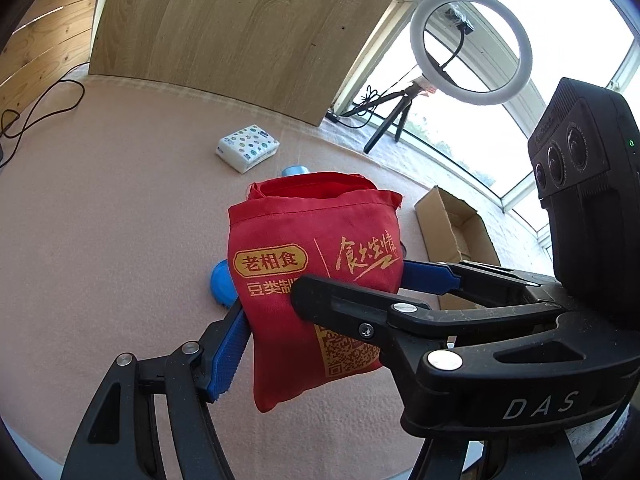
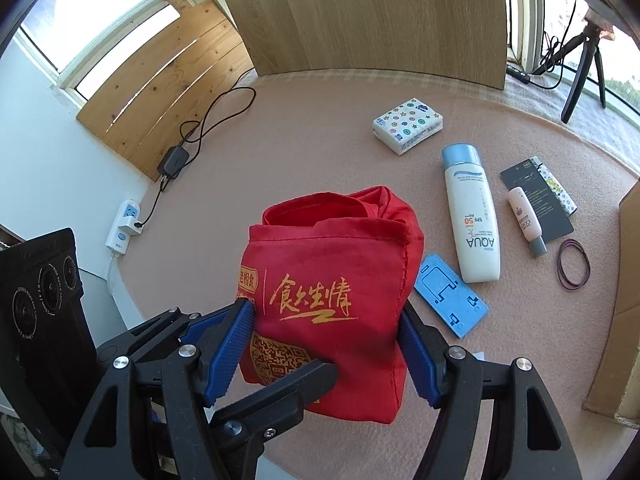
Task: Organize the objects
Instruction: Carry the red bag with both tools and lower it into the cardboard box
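a: both tongs sit on the red cloth bag (image 2: 332, 292). right gripper (image 2: 328, 344) has a blue pad pressed on each side of it. bag hangs clear of the pink mat (image 2: 280, 128), mouth slack and facing up.

b: left gripper (image 1: 320, 308)?

a: clamped across the same bag. one blue pad is on the bag's near-left edge, the other shows past its far-right side. the right gripper's black finger crosses in front in the left wrist view.

b: so the bag is held between the two, off the surface.

a: looks so. whether anything is inside it, cannot tell; the folds hide the inside.

b: what is left on the mat?

a: plenty. just right of the right tongs, a blue plastic holder (image 2: 450, 300). beyond it the white sunscreen bottle (image 2: 472, 216), lying flat, then a small pink tube (image 2: 526, 220) resting on a dark card (image 2: 536, 200), and a patterned lighter (image 2: 556, 184) by the card's far side. a loop of rubber band (image 2: 574, 264) farther right. the tissue pack (image 2: 408, 124) well ahead of the tongs.

b: and the cardboard box (image 1: 452, 224)?

a: right of the tongs, open; its contents are not visible.

b: progress?

a: early, as a judgement. the loose items all lie scattered, none visibly packed. likely the bag is being readied to take them; loading them remains.
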Demonstrator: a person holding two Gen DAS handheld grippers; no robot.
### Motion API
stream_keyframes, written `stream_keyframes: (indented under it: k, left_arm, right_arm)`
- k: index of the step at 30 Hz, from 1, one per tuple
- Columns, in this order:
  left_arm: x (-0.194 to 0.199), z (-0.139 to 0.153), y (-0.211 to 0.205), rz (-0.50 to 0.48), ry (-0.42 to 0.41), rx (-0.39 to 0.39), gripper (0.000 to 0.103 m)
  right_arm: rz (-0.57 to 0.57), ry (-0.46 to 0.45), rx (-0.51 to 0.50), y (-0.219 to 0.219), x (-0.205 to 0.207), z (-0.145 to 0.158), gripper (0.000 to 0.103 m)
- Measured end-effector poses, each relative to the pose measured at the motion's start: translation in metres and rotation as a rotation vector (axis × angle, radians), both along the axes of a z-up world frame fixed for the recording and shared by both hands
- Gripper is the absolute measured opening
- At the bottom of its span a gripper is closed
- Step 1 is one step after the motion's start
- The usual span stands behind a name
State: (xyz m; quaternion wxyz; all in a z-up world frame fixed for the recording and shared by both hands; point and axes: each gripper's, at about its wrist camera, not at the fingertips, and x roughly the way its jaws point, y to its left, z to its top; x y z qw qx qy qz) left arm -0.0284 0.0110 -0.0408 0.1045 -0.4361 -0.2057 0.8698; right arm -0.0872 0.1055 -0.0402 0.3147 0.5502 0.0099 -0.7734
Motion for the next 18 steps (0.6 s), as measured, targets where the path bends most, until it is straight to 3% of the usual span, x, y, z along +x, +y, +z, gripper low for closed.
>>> stream_keyframes:
  k: [8, 18]
  left_arm:
    - [-0.015, 0.019, 0.065, -0.133, 0.036, -0.012, 0.072]
    - [-0.038, 0.023, 0.175, -0.349, 0.046, -0.010, 0.070]
  right_arm:
    - [-0.090, 0.058, -0.020, 0.055, 0.001, 0.020, 0.068]
    - [-0.312, 0.075, -0.027, 0.160, 0.002, 0.027, 0.068]
